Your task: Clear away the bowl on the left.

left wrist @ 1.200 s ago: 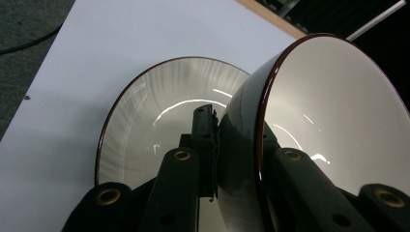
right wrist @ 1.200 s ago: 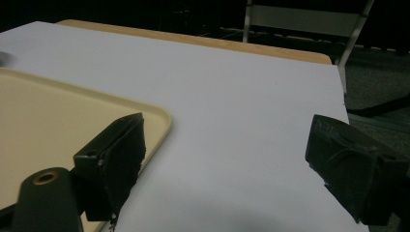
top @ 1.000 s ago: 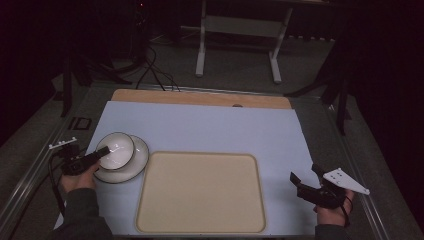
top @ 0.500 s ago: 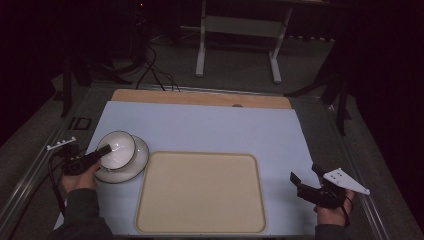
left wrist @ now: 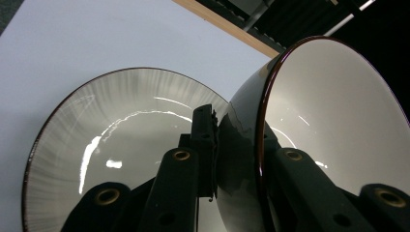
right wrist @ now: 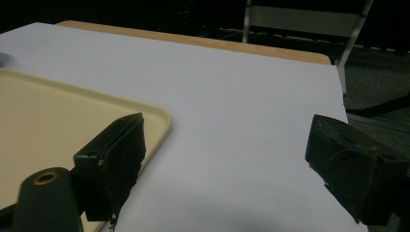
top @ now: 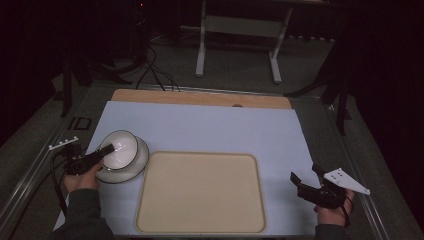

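While my left gripper (top: 106, 150) pinches the near rim of the white bowl (top: 120, 149), one jaw sits inside the bowl and the other against its outer wall, so the rim is clamped between them. From the left gripper view the bowl (left wrist: 333, 125) is tipped on its side, its dark-edged rim standing almost upright and its glossy inside facing right, while the plate (left wrist: 121, 140) lies flat beneath and behind it, ribbed toward its brown-lined edge. From the high view the bowl rests on the plate (top: 137, 162) at the left side of the counter (top: 215, 127), on the pale blue sheet, just beside the left edge of the beige tray (top: 200, 192). My left hand (top: 82, 175) wraps the gripper's handle, sleeve coming in from the bottom.

My right gripper (top: 300, 182) hovers at the right side of the counter, well apart from the bowl, jaws spread wide and holding nothing. In the right gripper view the two black jaws stand far apart with bare blue sheet between them, and the rounded corner of the tray (right wrist: 72, 116) lies just behind the left one. My right hand (top: 330, 207) grips it near the counter's bottom right corner. A strip of wood (top: 200, 98) runs along the far edge of the counter.
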Demonstrator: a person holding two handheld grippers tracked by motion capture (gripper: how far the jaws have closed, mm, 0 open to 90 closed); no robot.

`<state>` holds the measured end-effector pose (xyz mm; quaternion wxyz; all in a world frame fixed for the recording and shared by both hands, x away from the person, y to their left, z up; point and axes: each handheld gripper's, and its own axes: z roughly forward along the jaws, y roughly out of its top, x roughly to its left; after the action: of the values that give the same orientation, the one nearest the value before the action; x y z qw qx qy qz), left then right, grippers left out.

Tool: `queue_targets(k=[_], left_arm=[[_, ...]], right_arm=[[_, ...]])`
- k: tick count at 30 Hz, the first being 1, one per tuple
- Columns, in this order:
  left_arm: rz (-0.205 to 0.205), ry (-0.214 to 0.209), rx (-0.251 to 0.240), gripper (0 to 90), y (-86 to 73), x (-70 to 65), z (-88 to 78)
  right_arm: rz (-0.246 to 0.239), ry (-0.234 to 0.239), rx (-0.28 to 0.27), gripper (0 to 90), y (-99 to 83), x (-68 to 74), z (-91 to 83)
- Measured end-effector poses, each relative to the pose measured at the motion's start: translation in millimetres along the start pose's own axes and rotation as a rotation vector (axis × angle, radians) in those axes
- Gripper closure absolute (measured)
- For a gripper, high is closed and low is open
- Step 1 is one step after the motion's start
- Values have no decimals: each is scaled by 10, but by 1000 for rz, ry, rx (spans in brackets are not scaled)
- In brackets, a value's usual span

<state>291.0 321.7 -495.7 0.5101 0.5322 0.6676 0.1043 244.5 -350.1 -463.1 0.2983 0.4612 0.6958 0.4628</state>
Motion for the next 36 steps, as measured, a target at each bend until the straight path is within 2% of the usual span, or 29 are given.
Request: queue_targets(k=[36], left_arm=[[42, -66, 28, 794, -41, -238, 73]], right_arm=[[0, -3, -4, 139, 1, -8, -7]])
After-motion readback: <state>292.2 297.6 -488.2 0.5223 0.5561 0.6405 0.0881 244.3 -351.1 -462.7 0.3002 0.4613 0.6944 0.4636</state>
